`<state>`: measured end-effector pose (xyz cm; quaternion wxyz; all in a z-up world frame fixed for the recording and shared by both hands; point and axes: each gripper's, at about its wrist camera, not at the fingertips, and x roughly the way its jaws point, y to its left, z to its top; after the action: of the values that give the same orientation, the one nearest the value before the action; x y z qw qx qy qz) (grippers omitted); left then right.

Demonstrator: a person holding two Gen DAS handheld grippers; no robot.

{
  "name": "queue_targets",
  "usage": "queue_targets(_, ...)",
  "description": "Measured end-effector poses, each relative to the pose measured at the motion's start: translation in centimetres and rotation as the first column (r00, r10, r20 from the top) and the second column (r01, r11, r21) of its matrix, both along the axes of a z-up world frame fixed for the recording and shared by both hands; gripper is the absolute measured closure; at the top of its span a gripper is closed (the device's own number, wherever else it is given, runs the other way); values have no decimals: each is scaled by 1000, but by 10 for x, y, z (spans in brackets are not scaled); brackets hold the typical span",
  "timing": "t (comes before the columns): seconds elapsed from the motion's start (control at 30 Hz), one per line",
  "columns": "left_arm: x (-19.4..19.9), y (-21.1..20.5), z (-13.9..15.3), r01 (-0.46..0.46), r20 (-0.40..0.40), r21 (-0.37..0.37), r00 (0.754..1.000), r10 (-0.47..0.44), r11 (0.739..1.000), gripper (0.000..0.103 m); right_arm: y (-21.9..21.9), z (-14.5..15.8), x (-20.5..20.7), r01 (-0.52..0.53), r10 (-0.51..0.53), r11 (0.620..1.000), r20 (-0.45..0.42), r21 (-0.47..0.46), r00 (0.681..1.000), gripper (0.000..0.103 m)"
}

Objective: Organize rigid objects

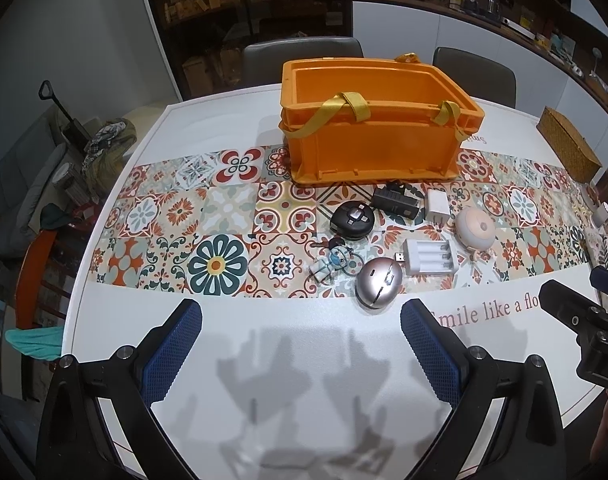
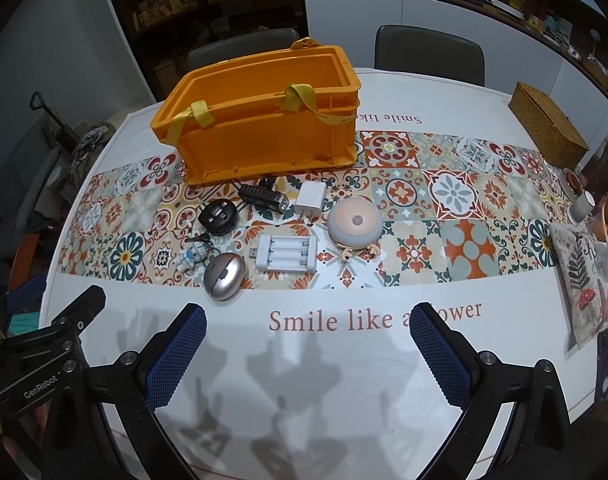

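Both tools hover low over the bare white near edge of the round desk (image 2: 344,380), side by side and pointed toward the clutter. The left tongs (image 1: 302,320) stand wide apart with nothing between their blue textured pads (image 1: 172,354), aimed roughly at the silver egg-shaped gadget (image 1: 378,282). The right tongs (image 2: 308,320) are likewise spread wide and hold nothing, their pads framing the printed words "Smile like a flower".

The objects lie grouped on the patterned tile runner, just in front of the open orange plastic crate with yellow strap handles (image 2: 264,136). Nearest the crate sit a black bike-style lamp (image 2: 262,196) and a white plug adapter (image 2: 310,198). Left of them is a round black cable reel (image 2: 218,216). Closer in lie a small blue-and-white figurine keychain (image 2: 190,256), a white battery charger (image 2: 286,254) and a pale pink round dome device (image 2: 354,222). A woven wicker box (image 2: 548,126) stands well apart at far right.
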<state>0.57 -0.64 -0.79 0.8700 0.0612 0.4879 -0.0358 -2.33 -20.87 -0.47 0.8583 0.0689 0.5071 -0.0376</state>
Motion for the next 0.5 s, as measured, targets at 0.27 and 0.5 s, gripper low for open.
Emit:
queue_targets(0.27, 4, -6, -5, 5, -10, -7, 1000, -5, 1000, 1, -2, -7, 3, 8, -8, 1000, -7, 9, 1000, 1)
queue_targets(0.5, 18, -10, -16, -23, -30, -13, 999, 23, 1000, 1, -11, -13, 19, 19, -19, 1000, -5, 6, 1000, 1)
